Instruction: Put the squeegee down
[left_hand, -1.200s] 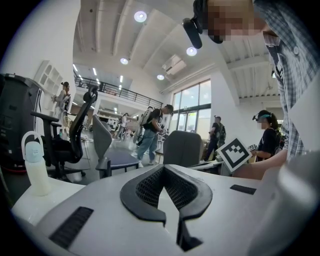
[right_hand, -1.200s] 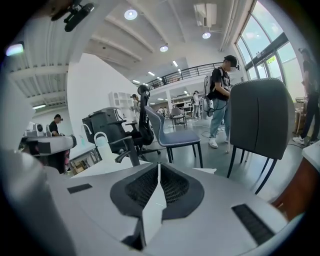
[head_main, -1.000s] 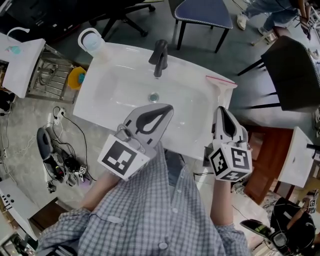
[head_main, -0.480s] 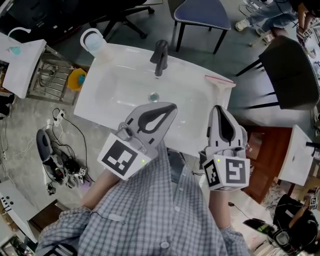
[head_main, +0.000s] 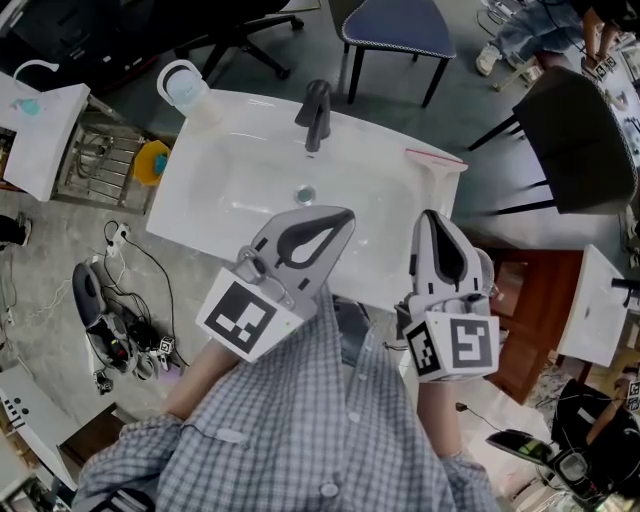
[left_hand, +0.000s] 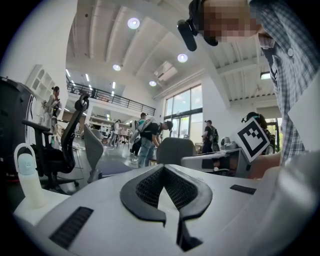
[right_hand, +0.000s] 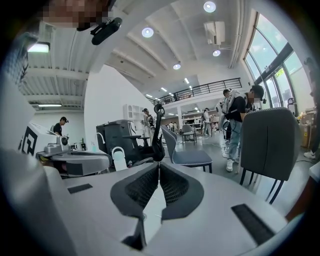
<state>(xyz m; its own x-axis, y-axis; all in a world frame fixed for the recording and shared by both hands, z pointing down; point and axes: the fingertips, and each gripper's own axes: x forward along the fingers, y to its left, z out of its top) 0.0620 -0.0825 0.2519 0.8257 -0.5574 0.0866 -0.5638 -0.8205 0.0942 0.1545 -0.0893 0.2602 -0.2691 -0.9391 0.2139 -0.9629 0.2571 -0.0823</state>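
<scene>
The squeegee (head_main: 436, 170), white-handled with a pink blade, lies on the right rim of the white sink (head_main: 230, 170), its blade at the far end. My right gripper (head_main: 430, 217) hovers just short of its handle, apart from it, jaws shut and empty. In the right gripper view the right gripper (right_hand: 159, 165) has its tips pressed together with nothing between them. My left gripper (head_main: 338, 214) hangs over the sink's near rim. The left gripper (left_hand: 162, 168) is likewise shut and empty in the left gripper view. Neither gripper view shows the squeegee.
A dark faucet (head_main: 316, 112) stands at the sink's far rim above the drain (head_main: 305, 194). A white bottle (head_main: 184, 88) sits on the far left corner. A wire rack (head_main: 98, 160) and floor cables (head_main: 120, 320) lie to the left; chairs (head_main: 400, 25) stand beyond, a wooden cabinet (head_main: 535, 310) to the right.
My right gripper has lifted and drawn back a little toward the person, away from the squeegee, which stays on the rim. The left gripper has hardly moved.
</scene>
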